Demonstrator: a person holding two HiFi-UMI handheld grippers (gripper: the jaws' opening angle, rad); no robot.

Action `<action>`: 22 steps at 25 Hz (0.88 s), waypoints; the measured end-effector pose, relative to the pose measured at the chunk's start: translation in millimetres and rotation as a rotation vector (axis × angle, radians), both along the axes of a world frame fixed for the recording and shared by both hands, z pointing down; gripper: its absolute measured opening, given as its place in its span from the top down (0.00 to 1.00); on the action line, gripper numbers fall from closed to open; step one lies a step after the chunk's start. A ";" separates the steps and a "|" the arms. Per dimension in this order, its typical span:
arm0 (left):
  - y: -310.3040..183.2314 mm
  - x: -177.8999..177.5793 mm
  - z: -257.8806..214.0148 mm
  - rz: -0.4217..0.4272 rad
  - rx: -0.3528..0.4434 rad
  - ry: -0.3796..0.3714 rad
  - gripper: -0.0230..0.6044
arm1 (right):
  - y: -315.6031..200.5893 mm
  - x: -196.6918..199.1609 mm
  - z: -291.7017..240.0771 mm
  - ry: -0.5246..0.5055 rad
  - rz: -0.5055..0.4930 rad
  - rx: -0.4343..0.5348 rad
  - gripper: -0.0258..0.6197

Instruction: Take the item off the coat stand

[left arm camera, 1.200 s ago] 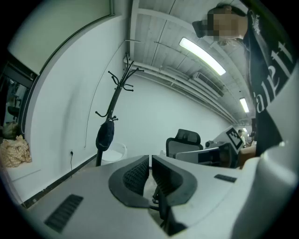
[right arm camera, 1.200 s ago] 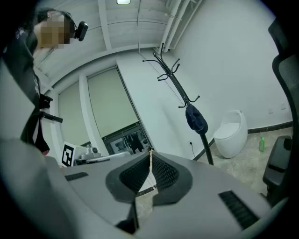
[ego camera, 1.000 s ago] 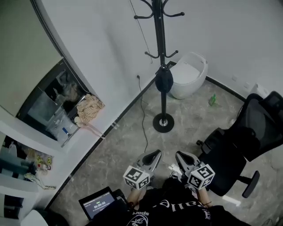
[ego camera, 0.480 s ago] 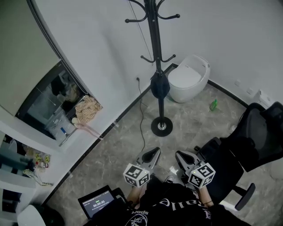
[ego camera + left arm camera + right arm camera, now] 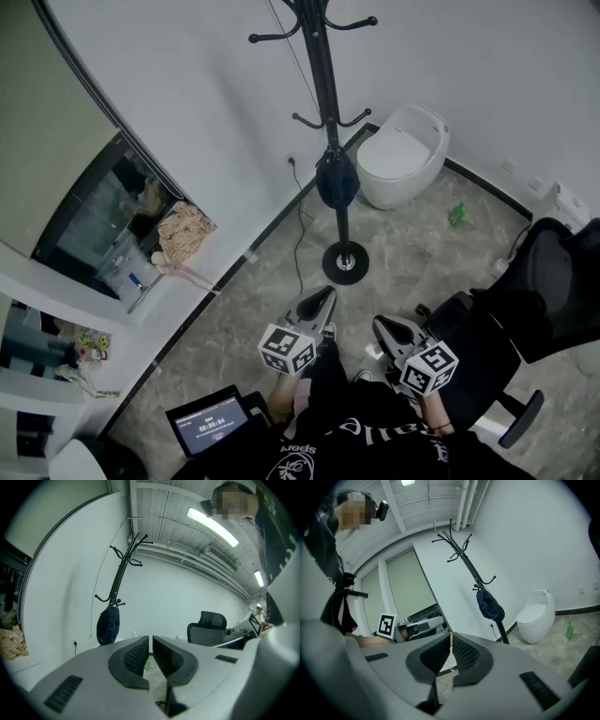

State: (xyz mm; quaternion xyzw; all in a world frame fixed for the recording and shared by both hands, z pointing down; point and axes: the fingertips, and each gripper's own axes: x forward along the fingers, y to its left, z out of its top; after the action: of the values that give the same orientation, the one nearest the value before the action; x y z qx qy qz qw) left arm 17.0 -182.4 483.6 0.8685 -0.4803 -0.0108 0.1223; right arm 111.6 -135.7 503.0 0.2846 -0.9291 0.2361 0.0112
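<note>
A black coat stand [image 5: 328, 112] rises from a round base on the floor near the wall. A dark blue cap [image 5: 337, 180] hangs from one of its lower hooks; it shows as the cap [image 5: 108, 625] at the left of the left gripper view and the cap [image 5: 489, 604] in the right gripper view. My left gripper [image 5: 322, 298] is held low in front of me, well short of the stand, shut and empty. My right gripper [image 5: 382, 330] sits beside it, also shut with nothing between its jaws.
A white round-bodied bin [image 5: 403, 155] stands right of the coat stand. A black office chair [image 5: 525, 309] is close at my right. A cable [image 5: 300, 234] runs down the wall to the floor. A green bottle [image 5: 457, 214] lies on the floor. A shelf with clutter [image 5: 141, 253] lines the left wall.
The view has shifted so the stand sits slightly nearer and more central. My left gripper has lifted a little forward; the right has barely moved. Both stay shut.
</note>
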 end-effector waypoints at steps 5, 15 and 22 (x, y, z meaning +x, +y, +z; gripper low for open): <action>-71.4 -0.5 -10.9 0.034 0.026 -0.006 0.85 | -45.5 6.1 -0.2 0.005 0.085 0.009 0.92; -193.9 -27.0 -3.2 0.076 -0.015 -0.061 0.72 | -144.5 -20.8 -16.3 -0.004 0.199 0.040 0.93; -274.6 -50.4 7.4 0.019 -0.044 -0.088 0.68 | -177.8 -39.3 -9.1 0.026 0.259 0.018 0.92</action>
State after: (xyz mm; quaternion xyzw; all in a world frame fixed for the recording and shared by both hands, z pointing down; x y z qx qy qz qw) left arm -33.4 -457.0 491.0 0.8697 -0.4770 0.0395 0.1203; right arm 72.3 -313.6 493.9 0.4055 -0.8863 0.2234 -0.0101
